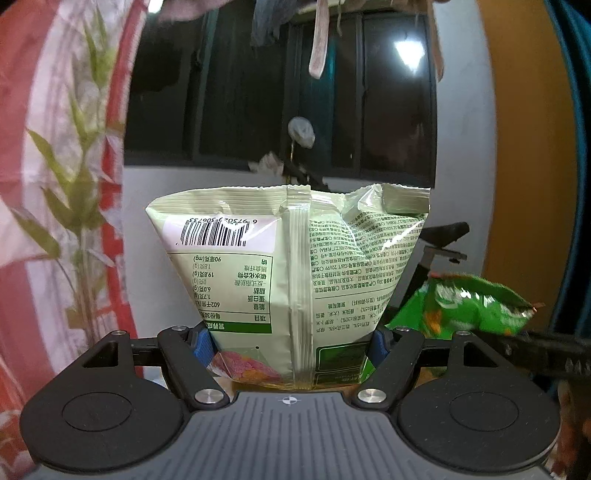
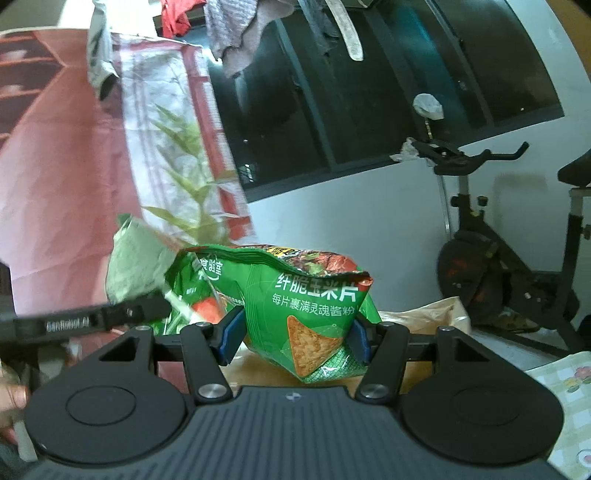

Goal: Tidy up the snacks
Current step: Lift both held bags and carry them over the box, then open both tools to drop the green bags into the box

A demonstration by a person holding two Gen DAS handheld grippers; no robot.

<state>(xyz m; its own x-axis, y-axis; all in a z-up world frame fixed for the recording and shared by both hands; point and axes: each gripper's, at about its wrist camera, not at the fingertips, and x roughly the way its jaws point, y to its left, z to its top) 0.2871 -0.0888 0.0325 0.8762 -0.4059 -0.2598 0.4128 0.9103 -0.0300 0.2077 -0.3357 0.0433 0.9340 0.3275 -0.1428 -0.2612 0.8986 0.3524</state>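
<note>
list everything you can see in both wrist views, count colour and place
pale green snack bag: 1, pale green with barcode and printed text, upside down, clamped in the left gripper
green corn chip bag: 1, bright green with a chip picture, clamped in the right gripper
curtain: 1, red and white with green leaf print, left side of both views
window: 1, dark glass, behind the bags
hanging cloths: several, grey, red and pale, along the top edge
exercise bike: 1, black, by the white wall at right
checked cloth: 1, pale green with flowers, lower right
left gripper: 1, black with blue pads, jaws shut on the pale bag
right gripper: 1, black with blue pads, jaws shut on the green bag
</note>
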